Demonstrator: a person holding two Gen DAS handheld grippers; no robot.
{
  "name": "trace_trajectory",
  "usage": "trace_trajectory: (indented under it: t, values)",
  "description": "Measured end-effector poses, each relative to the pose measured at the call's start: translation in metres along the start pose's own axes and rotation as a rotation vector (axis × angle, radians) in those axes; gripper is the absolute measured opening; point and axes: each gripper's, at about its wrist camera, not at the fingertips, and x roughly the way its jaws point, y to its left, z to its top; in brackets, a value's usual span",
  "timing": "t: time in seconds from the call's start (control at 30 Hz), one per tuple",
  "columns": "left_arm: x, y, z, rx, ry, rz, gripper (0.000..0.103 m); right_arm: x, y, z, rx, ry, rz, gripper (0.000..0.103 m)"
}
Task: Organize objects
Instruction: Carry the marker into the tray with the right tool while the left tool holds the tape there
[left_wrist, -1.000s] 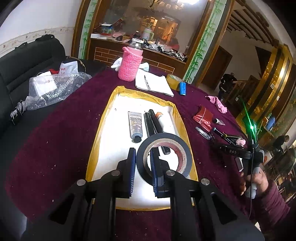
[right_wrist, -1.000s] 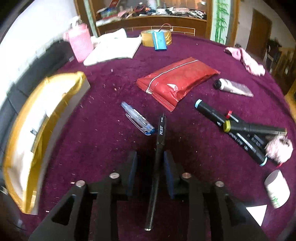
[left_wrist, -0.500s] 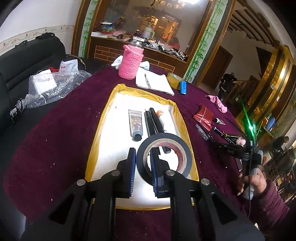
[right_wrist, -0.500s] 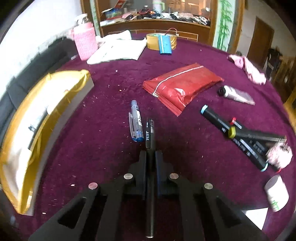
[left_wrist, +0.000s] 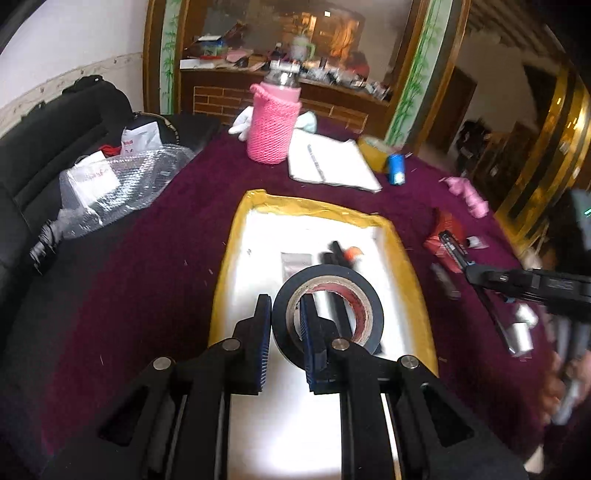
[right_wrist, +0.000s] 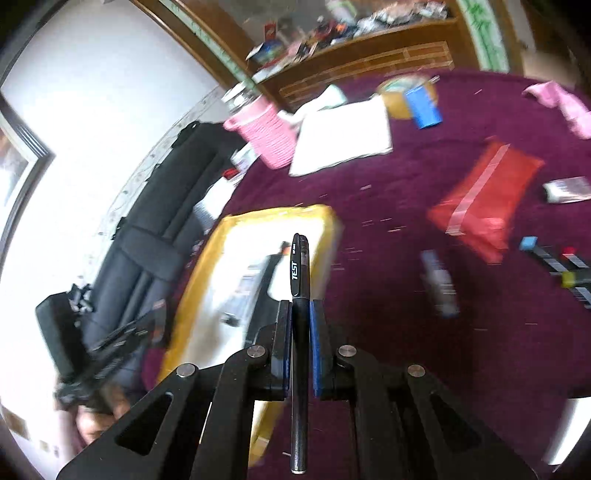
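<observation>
tray contents (left_wrist: 295, 260) and red packet (right_wrist: 484, 199) motion-blurred, unreadable

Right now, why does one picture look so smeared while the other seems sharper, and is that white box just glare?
Right wrist view: background streaked by motion blur, the red packet smeared, yet the held black pen stays crisp. Left wrist view: mostly sharp around the black tape roll, blurred toward the right edge; the white tray floor is overexposed, washing out detail. Both views bend straight lines, a fisheye effect.
</observation>
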Motion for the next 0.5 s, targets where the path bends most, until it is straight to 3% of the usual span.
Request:
trace_trajectory:
  t: [0.27, 0.5]
  values:
    - [0.064, 0.005, 0.019, 0.062, 0.107, 0.163, 0.013, 0.08, 0.029, 0.028, 0.047, 0.105, 0.008, 0.008]
    - [0.064, 0.0, 0.022, 0.083, 0.102, 0.184, 0.014, 0.126, 0.029, 0.037, 0.115, 0.151, 0.009, 0.008]
